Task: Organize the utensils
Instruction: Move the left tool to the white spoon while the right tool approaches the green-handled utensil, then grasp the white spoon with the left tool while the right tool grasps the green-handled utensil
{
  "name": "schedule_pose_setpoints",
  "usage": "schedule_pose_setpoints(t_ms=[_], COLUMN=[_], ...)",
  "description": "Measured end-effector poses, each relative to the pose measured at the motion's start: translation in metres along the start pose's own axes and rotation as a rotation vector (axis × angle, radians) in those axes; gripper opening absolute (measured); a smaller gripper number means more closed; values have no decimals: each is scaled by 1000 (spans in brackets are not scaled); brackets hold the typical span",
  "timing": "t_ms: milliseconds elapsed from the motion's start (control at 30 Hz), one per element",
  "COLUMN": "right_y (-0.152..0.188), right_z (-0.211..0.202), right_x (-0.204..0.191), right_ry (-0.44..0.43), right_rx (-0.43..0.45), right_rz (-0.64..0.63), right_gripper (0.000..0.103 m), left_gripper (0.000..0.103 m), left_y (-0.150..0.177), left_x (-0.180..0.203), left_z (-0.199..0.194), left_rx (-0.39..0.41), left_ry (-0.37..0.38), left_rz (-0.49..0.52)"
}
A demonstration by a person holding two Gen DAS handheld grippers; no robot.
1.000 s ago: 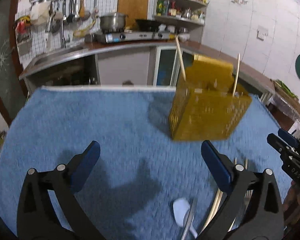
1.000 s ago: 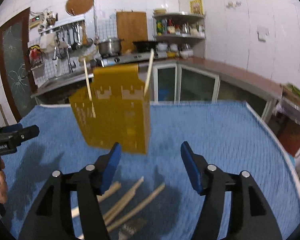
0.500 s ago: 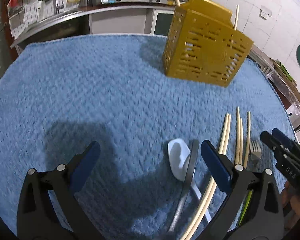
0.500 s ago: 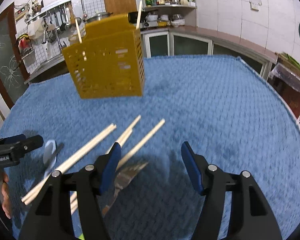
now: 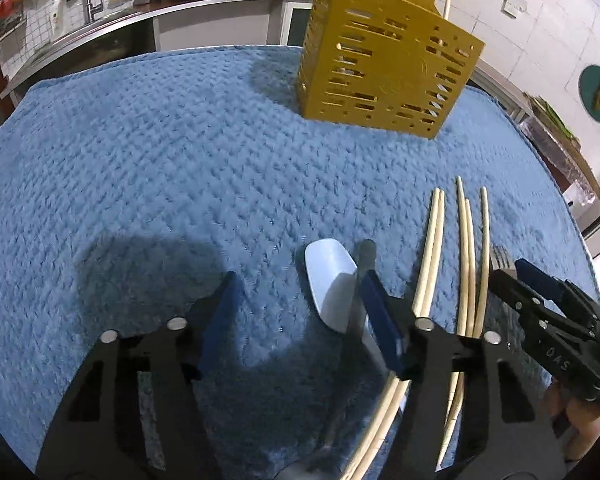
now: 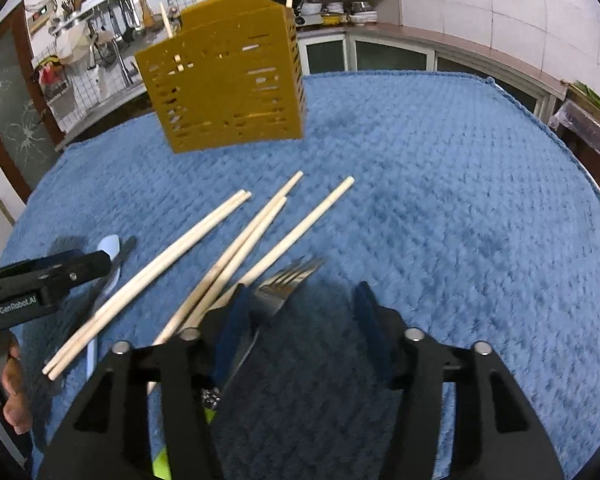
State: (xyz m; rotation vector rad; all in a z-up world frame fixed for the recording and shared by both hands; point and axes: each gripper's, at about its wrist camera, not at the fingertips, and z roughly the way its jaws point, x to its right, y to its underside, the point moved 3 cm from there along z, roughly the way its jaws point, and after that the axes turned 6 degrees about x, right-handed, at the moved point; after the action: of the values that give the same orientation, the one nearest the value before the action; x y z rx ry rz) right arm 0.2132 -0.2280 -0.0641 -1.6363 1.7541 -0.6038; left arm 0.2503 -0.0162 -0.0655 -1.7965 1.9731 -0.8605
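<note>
A blue textured cloth (image 5: 160, 168) covers the table in both views. In the left wrist view, the left gripper (image 5: 300, 292) fills the lower centre of the frame with its jaws closing; only bare cloth lies in the gap between its blue pads, so nothing is gripped. Just right of its right pad, a pale blue spoon (image 5: 330, 280) lies beside a dark grey flat utensil (image 5: 362, 264), and whether the pad touches either is unclear. Further right, five wooden chopsticks (image 5: 466, 248) lie roughly side by side, running up the frame. A yellow slotted utensil holder (image 5: 384, 68) stands at the upper centre, with two chopsticks sticking up out of it.

In the right wrist view, the right gripper (image 6: 300, 312) sits at the lower centre, its jaws also closing. A metal fork (image 6: 284, 284) lies with its tines pointing to the upper right, its neck just inside the left pad; the right pad stands well clear of it, so the fork is not clamped. The chopsticks fan out to the left of centre, and the holder stands at the upper left
</note>
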Motion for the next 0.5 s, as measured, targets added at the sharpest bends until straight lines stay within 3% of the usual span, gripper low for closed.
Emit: schedule_pose_setpoints(t_ms=[100,167,500], right_y=[-2,-2,-9], right_z=[1,2,9], right_x=[1,0,1], right_ry=[-33,-45,-75], right_rx=[-2,-8,-28], right_rz=[17,28,55], right_gripper=[36,33,31], left_gripper=[44,28,23], left_y=[-1,-1,-7], left_x=[1,3,12], left_z=[-2,-2,11], left_rx=[-6,-14,-57], left_ry=[34,61,94], left_rz=[-6,-10,-8])
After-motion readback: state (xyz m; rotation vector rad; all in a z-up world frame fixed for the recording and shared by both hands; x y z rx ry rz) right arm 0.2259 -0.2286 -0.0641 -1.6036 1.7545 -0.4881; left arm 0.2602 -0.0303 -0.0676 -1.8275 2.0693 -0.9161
